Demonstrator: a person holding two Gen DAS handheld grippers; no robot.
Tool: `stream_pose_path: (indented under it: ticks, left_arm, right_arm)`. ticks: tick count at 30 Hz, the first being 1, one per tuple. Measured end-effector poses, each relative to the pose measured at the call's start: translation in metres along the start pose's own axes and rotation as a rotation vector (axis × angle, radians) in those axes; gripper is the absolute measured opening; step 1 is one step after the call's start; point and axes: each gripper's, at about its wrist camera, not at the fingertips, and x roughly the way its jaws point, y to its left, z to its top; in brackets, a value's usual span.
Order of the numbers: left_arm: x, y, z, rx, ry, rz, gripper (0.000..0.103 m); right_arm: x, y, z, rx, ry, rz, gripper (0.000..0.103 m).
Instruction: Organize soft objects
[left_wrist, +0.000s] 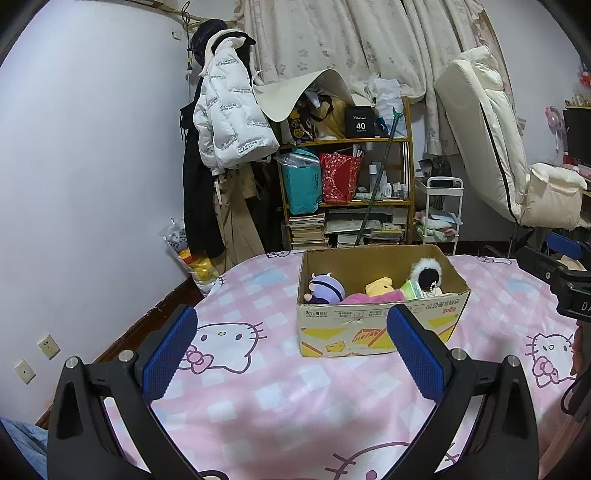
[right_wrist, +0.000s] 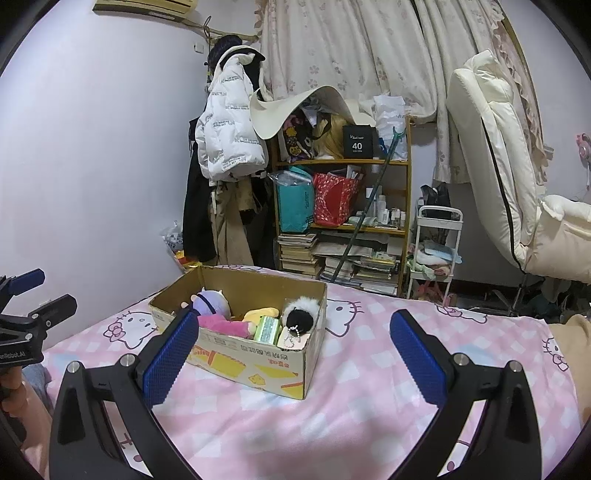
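Both grippers are spread wide and hold nothing: the left gripper (left_wrist: 291, 347) and the right gripper (right_wrist: 293, 349) hover over the pink cartoon-cat bedsheet (left_wrist: 258, 398), near the cardboard box (left_wrist: 380, 332). Inside it, left to right, lie a purple plush doll (left_wrist: 327, 288), a pink plush (left_wrist: 369, 296), a yellow plush (left_wrist: 380, 286), a green packet (left_wrist: 413, 290) and a black-and-white fluffy toy (left_wrist: 424, 273). No soft toy shows loose on the sheet, so the sorting looks finished or nearly so.
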Motion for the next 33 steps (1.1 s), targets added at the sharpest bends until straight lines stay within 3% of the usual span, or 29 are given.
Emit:
stream_pose_path:
  ticks: [33]
  left_arm:
    - [-0.0016,0.0017,0.0006,-0.001,0.007,-0.009,0.101]
  right_arm:
    - [-0.0005,-0.0007,-0.0001,0.003,0.004,-0.001,0.103]
